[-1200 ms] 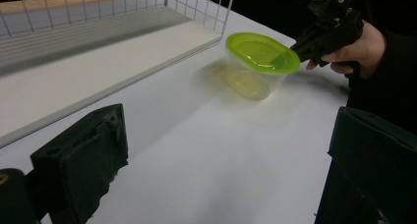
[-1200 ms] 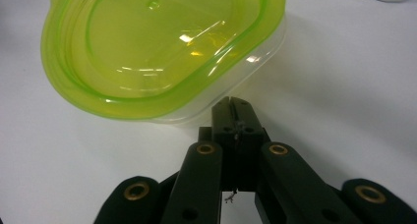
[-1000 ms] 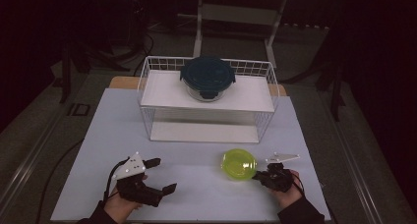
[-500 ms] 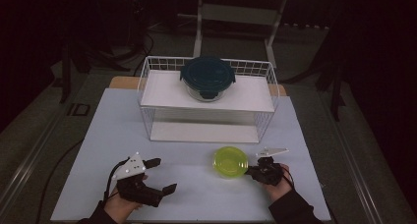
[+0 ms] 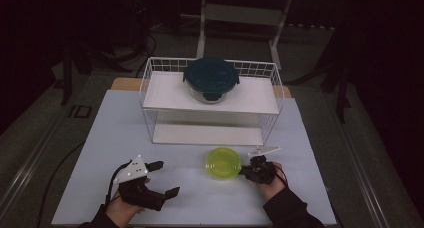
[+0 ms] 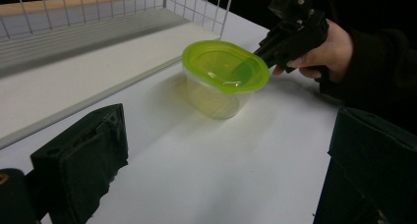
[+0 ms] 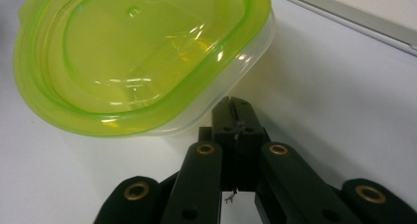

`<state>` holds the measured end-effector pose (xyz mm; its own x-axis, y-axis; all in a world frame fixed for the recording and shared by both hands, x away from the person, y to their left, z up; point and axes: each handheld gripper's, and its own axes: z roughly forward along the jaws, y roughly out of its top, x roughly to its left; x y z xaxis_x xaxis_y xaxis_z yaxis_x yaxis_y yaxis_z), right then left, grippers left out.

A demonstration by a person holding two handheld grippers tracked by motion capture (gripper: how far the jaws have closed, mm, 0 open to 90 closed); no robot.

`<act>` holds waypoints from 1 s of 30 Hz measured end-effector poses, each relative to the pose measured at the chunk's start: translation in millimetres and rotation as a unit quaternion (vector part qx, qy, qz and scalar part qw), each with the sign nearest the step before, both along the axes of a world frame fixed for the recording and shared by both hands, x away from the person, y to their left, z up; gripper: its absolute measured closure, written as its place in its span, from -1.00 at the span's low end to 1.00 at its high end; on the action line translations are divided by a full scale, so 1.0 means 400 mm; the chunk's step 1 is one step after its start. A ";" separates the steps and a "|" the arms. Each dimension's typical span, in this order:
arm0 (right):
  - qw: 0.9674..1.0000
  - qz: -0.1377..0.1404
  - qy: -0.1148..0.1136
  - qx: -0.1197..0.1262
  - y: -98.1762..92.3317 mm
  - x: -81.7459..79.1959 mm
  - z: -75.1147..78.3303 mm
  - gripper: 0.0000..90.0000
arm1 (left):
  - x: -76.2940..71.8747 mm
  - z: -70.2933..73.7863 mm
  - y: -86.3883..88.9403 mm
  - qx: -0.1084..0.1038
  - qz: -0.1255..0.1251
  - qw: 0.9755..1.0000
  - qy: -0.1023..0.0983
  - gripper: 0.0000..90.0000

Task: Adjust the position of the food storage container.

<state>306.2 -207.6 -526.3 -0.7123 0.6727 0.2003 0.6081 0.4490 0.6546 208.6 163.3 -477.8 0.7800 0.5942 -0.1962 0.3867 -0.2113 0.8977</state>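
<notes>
A clear tub with a lime-green lid [image 5: 223, 163] stands on the white table in front of the wire rack. My right gripper [image 5: 245, 171] is shut, and its closed tips press against the tub's right side just under the lid rim [image 7: 147, 121]. The right gripper view has the joined jaw tips [image 7: 235, 106] touching the clear wall, with nothing between them. From the left gripper view the tub [image 6: 223, 76] sits ahead, with the right gripper [image 6: 260, 49] at its far edge. My left gripper [image 5: 165, 178] rests open at the front left, apart from the tub.
A white wire rack [image 5: 150, 83] stands at the back of the table, with a dark teal lidded glass container [image 5: 210, 78] on its top shelf. The rack's lower shelf [image 5: 200, 134] lies just behind the tub. The table's front edge runs close under both hands.
The right gripper has slid to the left across the table, and the green-lidded tub has moved left with it. The left gripper has stayed put.
</notes>
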 end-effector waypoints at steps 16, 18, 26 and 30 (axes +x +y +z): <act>1.000 0.026 0.005 0.003 0.075 0.011 -0.003 1.00 | -0.001 0.001 0.002 -0.003 0.000 1.000 0.000 -0.98; 1.000 0.028 0.005 0.004 0.080 0.014 -0.003 1.00 | -0.001 0.000 0.002 -0.003 0.000 1.000 0.000 -0.98; 0.999 0.034 0.005 0.007 0.104 0.022 -0.004 1.00 | -0.002 0.001 0.003 -0.003 0.001 1.000 -0.001 -0.98; 0.999 0.036 0.004 0.009 0.117 0.028 -0.003 1.00 | -0.001 0.001 0.004 -0.003 0.000 1.000 -0.001 -0.98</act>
<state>317.3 -161.0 -527.4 -0.7571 0.6161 0.2171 0.5795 0.4799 0.6587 208.0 165.0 -477.4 0.7803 0.5930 -0.1987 0.3854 -0.2057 0.8995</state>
